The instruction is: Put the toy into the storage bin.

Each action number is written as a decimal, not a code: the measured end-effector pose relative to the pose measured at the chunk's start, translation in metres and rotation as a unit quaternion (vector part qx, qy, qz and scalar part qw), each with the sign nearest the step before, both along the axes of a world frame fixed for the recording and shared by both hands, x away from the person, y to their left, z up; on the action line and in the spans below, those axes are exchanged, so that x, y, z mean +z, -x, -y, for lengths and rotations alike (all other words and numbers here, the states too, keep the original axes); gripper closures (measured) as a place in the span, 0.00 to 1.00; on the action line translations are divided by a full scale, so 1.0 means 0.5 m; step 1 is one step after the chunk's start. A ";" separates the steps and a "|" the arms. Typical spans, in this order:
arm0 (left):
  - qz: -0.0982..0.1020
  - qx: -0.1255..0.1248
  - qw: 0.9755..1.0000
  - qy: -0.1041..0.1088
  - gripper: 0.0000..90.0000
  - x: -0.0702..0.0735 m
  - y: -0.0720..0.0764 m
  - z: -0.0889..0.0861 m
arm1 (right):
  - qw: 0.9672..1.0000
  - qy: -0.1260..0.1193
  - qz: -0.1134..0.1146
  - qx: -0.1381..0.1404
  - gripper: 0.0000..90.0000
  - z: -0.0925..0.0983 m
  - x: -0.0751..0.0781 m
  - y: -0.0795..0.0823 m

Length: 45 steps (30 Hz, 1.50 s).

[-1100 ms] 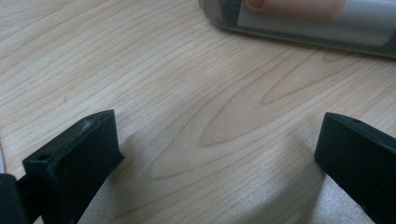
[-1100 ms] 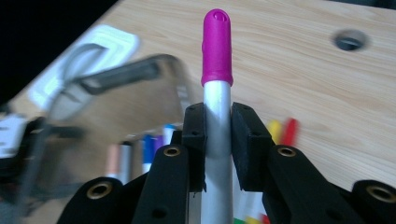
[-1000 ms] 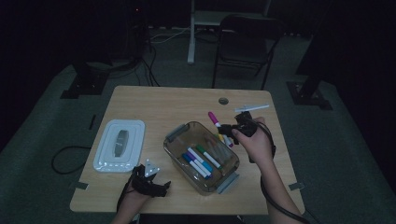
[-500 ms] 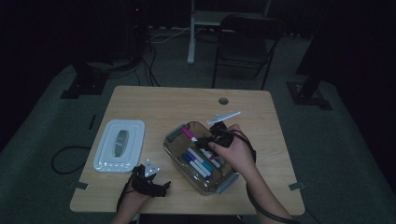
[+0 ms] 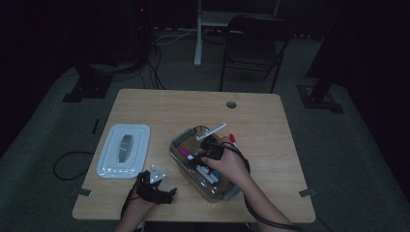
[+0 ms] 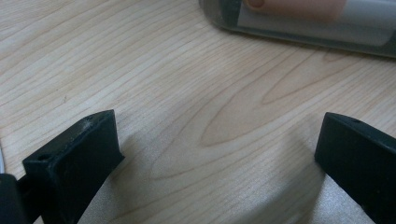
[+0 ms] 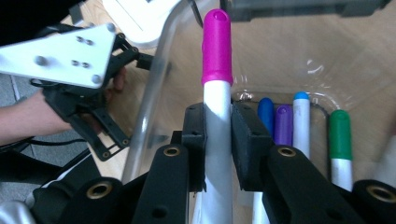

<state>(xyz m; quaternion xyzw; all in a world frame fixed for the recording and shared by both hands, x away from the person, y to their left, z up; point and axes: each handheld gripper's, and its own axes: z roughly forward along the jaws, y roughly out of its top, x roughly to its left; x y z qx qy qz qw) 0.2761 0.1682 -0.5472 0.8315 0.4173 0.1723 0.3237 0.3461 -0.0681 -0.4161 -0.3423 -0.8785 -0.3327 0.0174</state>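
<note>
Between right tool (image 7: 218, 140) pads: pink-capped marker (image 7: 217, 70), clamped, over clear bin (image 5: 180, 145); left tool (image 6: 210, 154) wide open, empty.

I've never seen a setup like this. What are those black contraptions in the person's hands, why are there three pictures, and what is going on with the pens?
A person sits at a wooden table with a hand-held two-jaw clamp in each hand. One camera looks down from above; the other two ride on the clamps. The right gripper is shut on a pink-capped marker, holding it over a clear box of markers, among them blue, purple and green caps. The left gripper rests open over bare wood near the table's front edge. The box's white lid lies to the left.
</note>
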 end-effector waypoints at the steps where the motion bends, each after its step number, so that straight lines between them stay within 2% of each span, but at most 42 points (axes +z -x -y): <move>1: 0.000 0.000 1.000 0.000 0.01 0.000 0.000 0.000 | 1.000 0.007 -0.006 0.002 0.85 -0.005 -0.007 -0.002; 8: 0.000 0.000 1.000 0.000 0.01 0.000 0.000 0.000 | 0.999 0.029 -0.027 0.003 0.85 -0.023 -0.049 -0.022; 14: 0.000 0.000 1.000 0.000 0.01 0.000 0.000 0.000 | 0.997 0.052 -0.062 0.008 0.85 -0.044 -0.085 -0.031; 20: 0.000 0.001 1.000 0.000 0.01 0.000 0.000 0.000 | 0.994 0.069 -0.078 0.013 0.85 -0.046 -0.104 -0.031; 25: 0.000 0.000 1.000 0.000 0.01 0.000 0.000 0.000 | 0.991 0.093 -0.097 0.019 0.85 -0.056 -0.123 -0.033; 28: 0.001 0.001 1.000 0.000 0.01 0.000 0.000 0.000 | 0.991 0.091 -0.094 0.021 0.81 -0.055 -0.122 -0.033; 31: 0.000 0.001 1.000 0.000 0.01 0.000 0.000 0.000 | 0.994 0.082 -0.073 0.022 0.79 -0.048 -0.112 -0.034; 33: 0.000 0.000 1.000 0.000 0.01 0.000 0.000 0.000 | 0.996 0.063 -0.054 0.019 0.76 -0.039 -0.095 -0.034; 36: 0.000 0.000 1.000 0.000 0.01 0.000 0.000 0.000 | 0.999 0.040 -0.006 0.009 0.70 -0.014 -0.057 -0.036; 38: 0.000 0.000 1.000 0.000 0.01 0.000 0.000 0.000 | 1.000 0.017 0.014 0.002 0.65 0.010 -0.027 -0.038; 41: 0.000 0.000 1.000 0.000 0.01 0.000 0.000 0.000 | 0.998 -0.001 0.052 -0.020 0.64 0.058 0.013 -0.044; 43: 0.000 0.000 1.000 0.000 0.01 0.000 0.000 0.000 | 0.996 -0.007 0.080 -0.042 0.60 0.094 0.032 -0.051; 45: 0.000 0.000 1.000 0.000 0.01 0.000 0.000 0.000 | 0.993 -0.010 0.098 -0.064 0.60 0.132 0.043 -0.060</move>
